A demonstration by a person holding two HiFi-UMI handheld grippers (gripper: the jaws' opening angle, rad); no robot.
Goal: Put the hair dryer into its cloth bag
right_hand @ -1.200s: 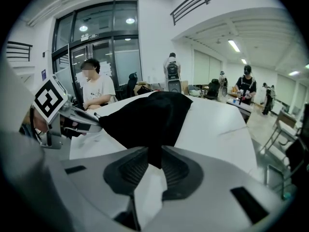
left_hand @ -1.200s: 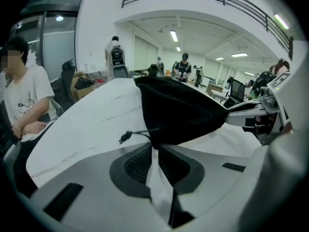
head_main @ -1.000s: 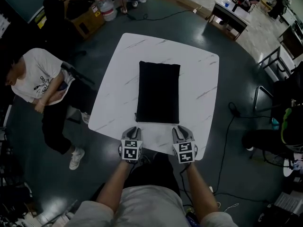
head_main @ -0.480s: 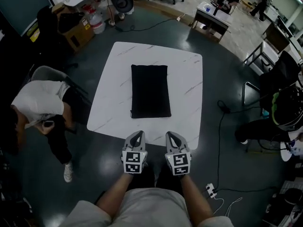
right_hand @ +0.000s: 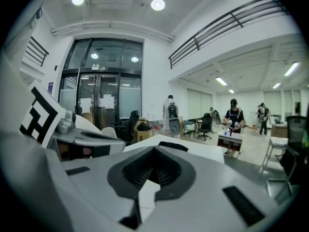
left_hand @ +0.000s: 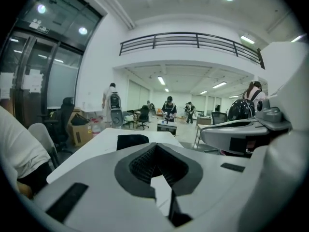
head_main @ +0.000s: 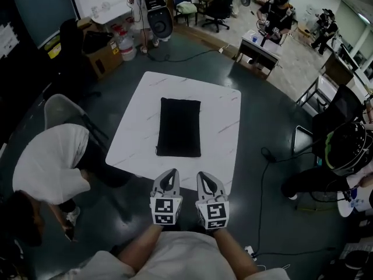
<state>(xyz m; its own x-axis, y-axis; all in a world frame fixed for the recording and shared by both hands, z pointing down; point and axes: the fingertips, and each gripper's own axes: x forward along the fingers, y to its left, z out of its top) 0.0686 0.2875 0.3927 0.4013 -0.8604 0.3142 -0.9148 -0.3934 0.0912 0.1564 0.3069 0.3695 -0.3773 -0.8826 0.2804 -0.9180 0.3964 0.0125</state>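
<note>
Head view: the cloth bag [head_main: 179, 127] lies flat in the middle of the white marble-patterned table [head_main: 227, 112]. It is a plain black rectangle, its long sides running away from the person, its edges straight and its surface smooth and matte. A thin bit of cord seems to stick out at its near left corner, though it is too small to be sure. Whether anything is inside it cannot be told.

The left gripper [head_main: 169, 178] and the right gripper [head_main: 207, 182] hang side by side off the near edge of the table, clear of the bag, with their marker cubes facing the camera.

In the left gripper view the left gripper [left_hand: 156, 149] has its jaws together with nothing between them; the bag [left_hand: 132, 141] shows beyond as a dark, low slab on the tabletop. In the right gripper view the right gripper [right_hand: 154, 151] has just been closing and its jaws now meet empty, the bag [right_hand: 173, 145] a thin black strip ahead.

A person in a white shirt [head_main: 49, 168] bends over left of the table.
</note>
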